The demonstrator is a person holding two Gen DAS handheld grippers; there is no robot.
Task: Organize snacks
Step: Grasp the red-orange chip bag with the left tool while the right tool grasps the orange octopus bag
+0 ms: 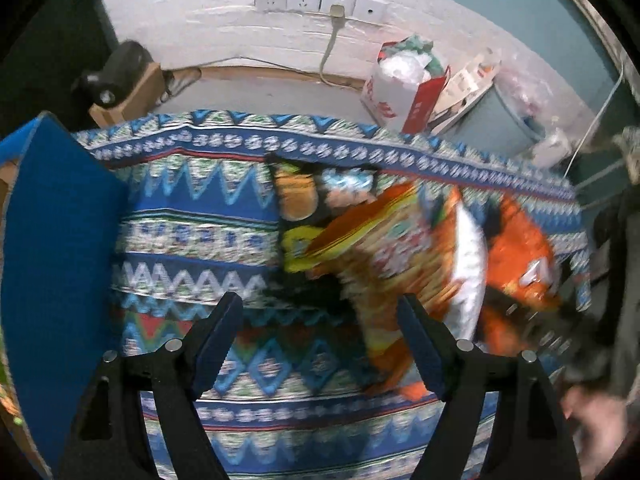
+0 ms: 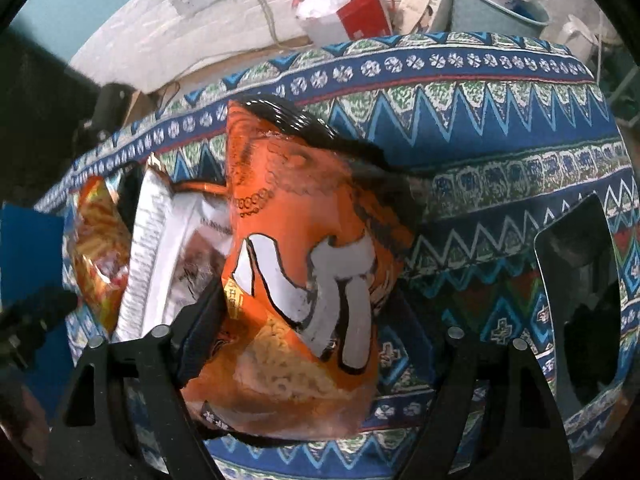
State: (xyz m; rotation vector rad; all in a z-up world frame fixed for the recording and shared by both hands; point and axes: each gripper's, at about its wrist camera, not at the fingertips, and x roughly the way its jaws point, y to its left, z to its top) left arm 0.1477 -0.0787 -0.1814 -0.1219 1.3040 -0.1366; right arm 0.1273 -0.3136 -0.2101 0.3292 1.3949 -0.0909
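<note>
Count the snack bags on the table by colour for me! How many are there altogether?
orange bag: 1
white bag: 1
yellow-and-red bag: 1
black bag: 1
Total: 4 bags

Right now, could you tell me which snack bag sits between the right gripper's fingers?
The orange bag with large white lettering; the silver-backed bag lies left, outside them.

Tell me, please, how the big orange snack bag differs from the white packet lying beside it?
The orange bag is puffy with large white lettering; the white packet looks flat with fine print. The orange bag sits between the right gripper's jaws; the white packet lies outside them. Both rest on the patterned cloth.
</note>
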